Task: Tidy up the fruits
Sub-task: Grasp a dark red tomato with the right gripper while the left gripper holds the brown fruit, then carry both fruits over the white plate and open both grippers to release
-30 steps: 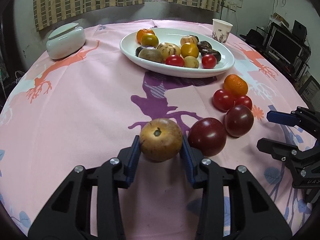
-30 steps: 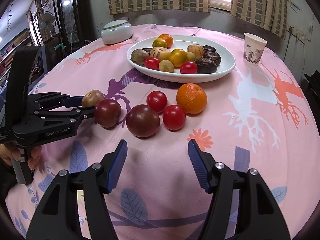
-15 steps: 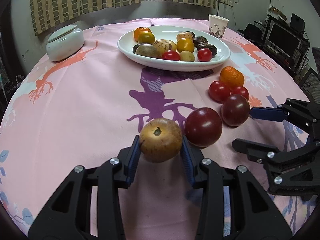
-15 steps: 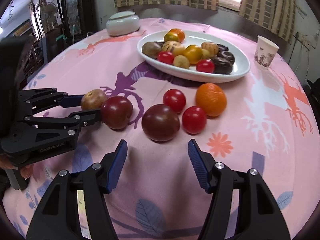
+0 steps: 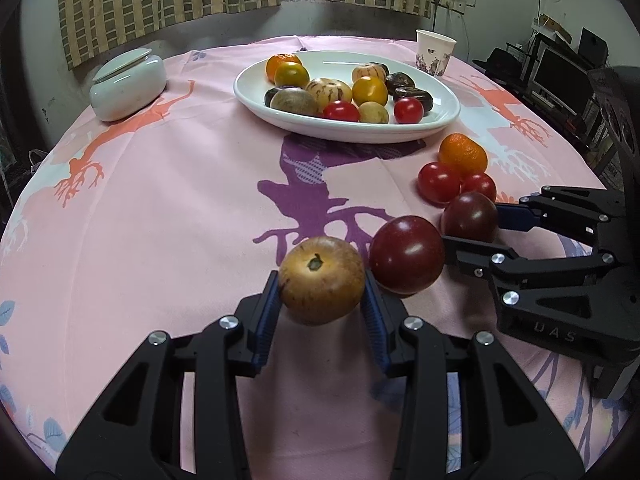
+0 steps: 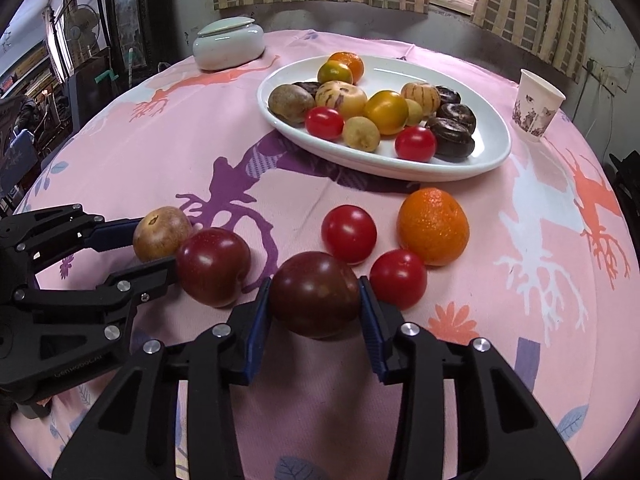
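Two claws work over a pink tablecloth (image 5: 160,208), near a white plate (image 6: 496,152) already heaped with fruit. Left claw (image 5: 322,300) grips a brown fruit (image 5: 322,280); right claw (image 6: 314,304) brackets a dark plum (image 6: 314,294), seemingly clamped, presumably plate-bound.

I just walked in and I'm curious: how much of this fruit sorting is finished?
Well along, it seems. The white plate already holds about a dozen fruits. In hand: the left tongs grip a brown fruit, and the right tongs close around a dark tomato. On the cloth, ungripped: a dark red plum, two red tomatoes and an orange.
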### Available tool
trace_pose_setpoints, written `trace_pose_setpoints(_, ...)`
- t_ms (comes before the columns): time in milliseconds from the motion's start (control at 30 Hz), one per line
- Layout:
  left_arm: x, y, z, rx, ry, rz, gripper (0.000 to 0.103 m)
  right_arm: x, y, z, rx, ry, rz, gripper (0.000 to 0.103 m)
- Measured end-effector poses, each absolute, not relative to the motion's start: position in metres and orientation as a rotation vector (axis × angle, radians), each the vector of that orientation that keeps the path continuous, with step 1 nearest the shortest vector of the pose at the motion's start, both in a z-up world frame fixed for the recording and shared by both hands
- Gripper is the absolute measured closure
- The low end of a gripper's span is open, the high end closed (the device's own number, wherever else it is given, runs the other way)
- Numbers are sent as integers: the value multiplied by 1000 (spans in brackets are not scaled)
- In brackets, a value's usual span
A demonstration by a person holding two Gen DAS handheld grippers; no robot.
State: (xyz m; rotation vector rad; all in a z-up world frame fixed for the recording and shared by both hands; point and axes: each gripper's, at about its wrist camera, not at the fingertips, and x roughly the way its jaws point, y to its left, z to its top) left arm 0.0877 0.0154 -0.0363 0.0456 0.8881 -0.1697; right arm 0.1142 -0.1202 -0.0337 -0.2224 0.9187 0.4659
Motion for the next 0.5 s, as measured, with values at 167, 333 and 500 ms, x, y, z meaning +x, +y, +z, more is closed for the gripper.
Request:
trace_pose_setpoints(167,84,15,-32,61,864,-153,63,103,-127,-26,-212,893,473,62)
trace_pose_setpoints(333,78,16,-20,58,829,-155,63,90,-139,-11,-196,856,481,62)
trace_pose_setpoints(500,70,12,-3,57,790,-174,63,80,-156,5,-181,822,487,62)
